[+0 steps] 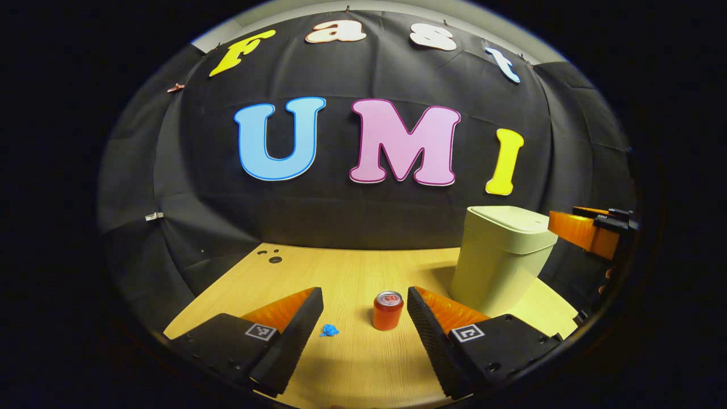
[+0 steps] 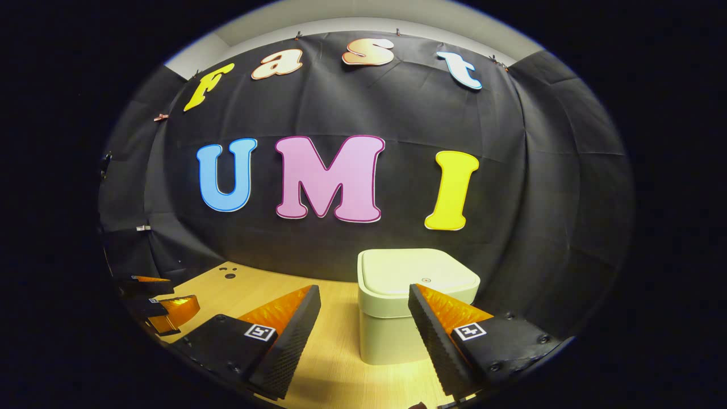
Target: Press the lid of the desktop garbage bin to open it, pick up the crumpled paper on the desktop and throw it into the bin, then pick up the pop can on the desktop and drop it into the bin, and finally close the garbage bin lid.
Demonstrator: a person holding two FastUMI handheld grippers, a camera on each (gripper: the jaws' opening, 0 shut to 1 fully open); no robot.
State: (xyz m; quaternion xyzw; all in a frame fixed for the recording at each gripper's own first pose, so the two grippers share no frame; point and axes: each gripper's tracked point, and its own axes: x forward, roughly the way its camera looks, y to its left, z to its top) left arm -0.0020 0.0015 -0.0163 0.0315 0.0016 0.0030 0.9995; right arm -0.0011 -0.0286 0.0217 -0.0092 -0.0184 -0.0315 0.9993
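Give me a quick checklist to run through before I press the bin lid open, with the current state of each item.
1. Pale green plastic desktop bin upright on the wooden desktop: ok.
2. Bin's flat lid shut, ready to press: ok.
3. Right gripper lined up in front of the bin, fingers apart and holding nothing: ok. Contact with the lid: not yet.
4. Left gripper open and holding nothing: ok.
5. Small blue crumpled paper lying on the desktop between the left gripper's fingers: ok.
6. Red pop can standing upright beside the paper, apart from the bin: ok.
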